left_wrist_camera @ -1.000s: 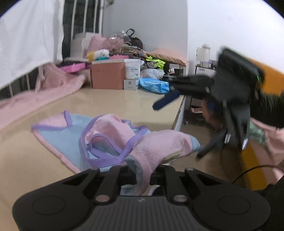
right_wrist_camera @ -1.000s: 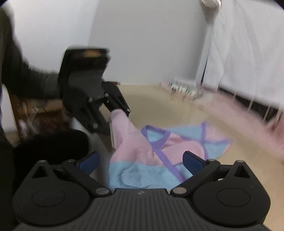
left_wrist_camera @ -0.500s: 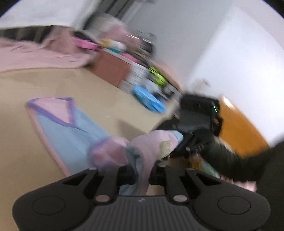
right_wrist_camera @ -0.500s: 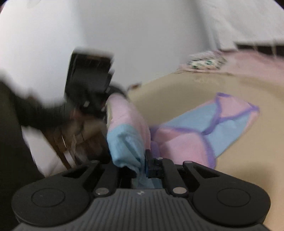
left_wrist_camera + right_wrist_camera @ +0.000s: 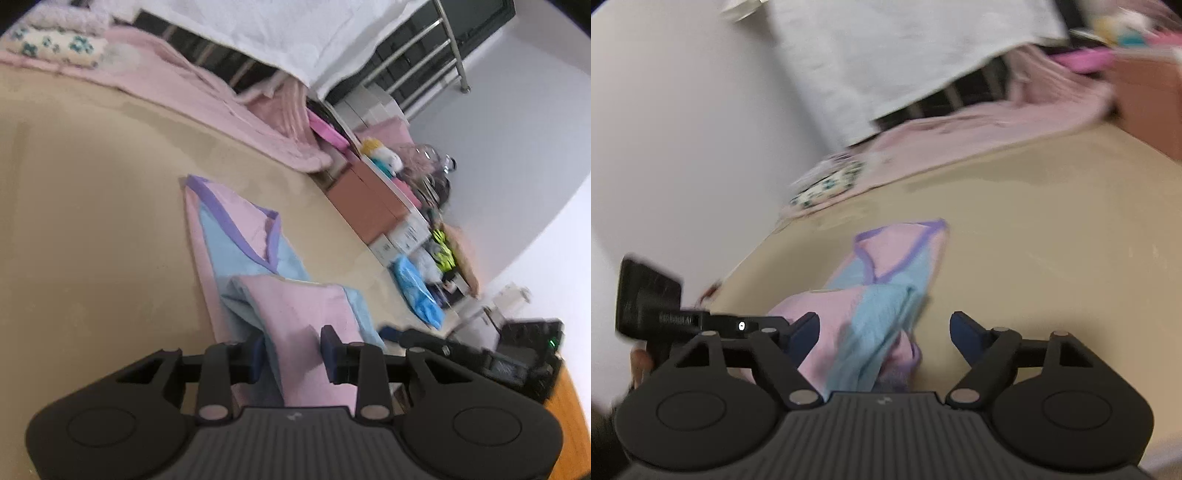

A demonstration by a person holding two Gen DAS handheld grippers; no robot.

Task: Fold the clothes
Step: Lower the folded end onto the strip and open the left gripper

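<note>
A small pink and light-blue garment with purple trim (image 5: 258, 269) lies on the beige table (image 5: 92, 206), its near end folded over itself. My left gripper (image 5: 293, 352) is open, its fingers either side of the folded pink end. My right gripper (image 5: 884, 332) is open wide, with the folded blue and pink end (image 5: 871, 325) lying between its fingers. The right gripper shows at the lower right of the left wrist view (image 5: 480, 354); the left gripper shows at the left of the right wrist view (image 5: 665, 314).
A pink blanket (image 5: 229, 110) and a patterned cloth (image 5: 55, 48) lie along the table's far side under a white sheet (image 5: 295, 33). A brown box (image 5: 365, 199), small cartons and a blue bag (image 5: 417, 291) crowd one end.
Both grippers were shut on the garment's end half a second ago; now both are open and the end lies folded over on the table. Both views have swung round.
</note>
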